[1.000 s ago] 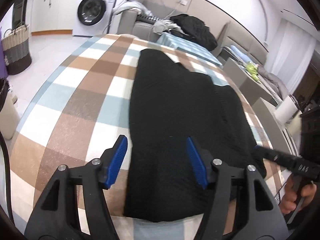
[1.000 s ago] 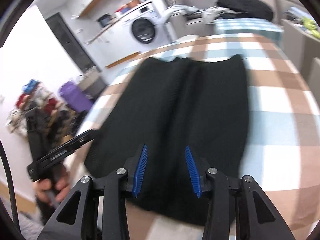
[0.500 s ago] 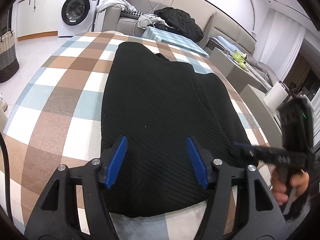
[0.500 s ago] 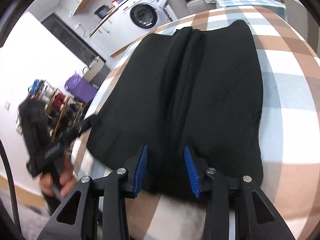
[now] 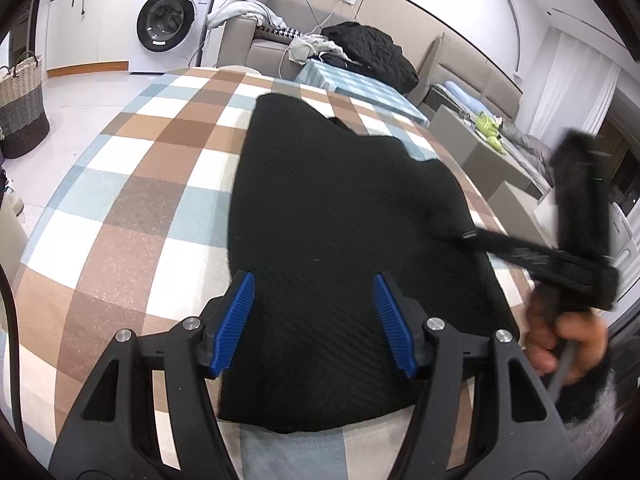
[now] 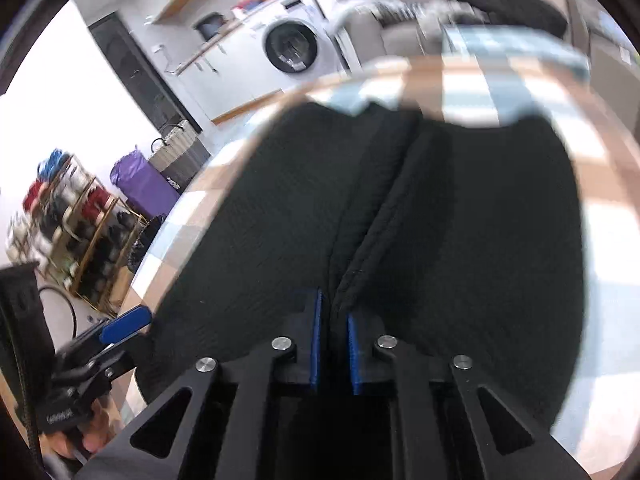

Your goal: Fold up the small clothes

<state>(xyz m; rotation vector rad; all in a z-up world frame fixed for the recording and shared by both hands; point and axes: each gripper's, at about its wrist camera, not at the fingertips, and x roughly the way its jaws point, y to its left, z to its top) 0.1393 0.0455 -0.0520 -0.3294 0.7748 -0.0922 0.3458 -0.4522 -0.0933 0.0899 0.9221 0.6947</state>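
A black ribbed knit garment (image 5: 340,232) lies flat on the checked table cloth (image 5: 132,208), folded lengthwise. My left gripper (image 5: 314,312) is open just above the garment's near hem, its blue pads spread wide. My right gripper (image 6: 333,334) is shut on a pinched ridge of the black garment (image 6: 460,216) near its edge. The right gripper also shows in the left wrist view (image 5: 480,238), low on the cloth at the garment's right side. The left gripper shows at the lower left of the right wrist view (image 6: 120,326).
A washing machine (image 5: 168,28) stands past the table's far left. A sofa with dark clothes (image 5: 368,56) is behind the table. A woven basket (image 5: 22,108) stands on the floor at left. A shoe rack (image 6: 72,232) and purple bag (image 6: 140,184) are on the floor.
My right gripper dropped onto the garment and closed on a fold of it. My left gripper stayed open and shifted slightly left over the near hem.
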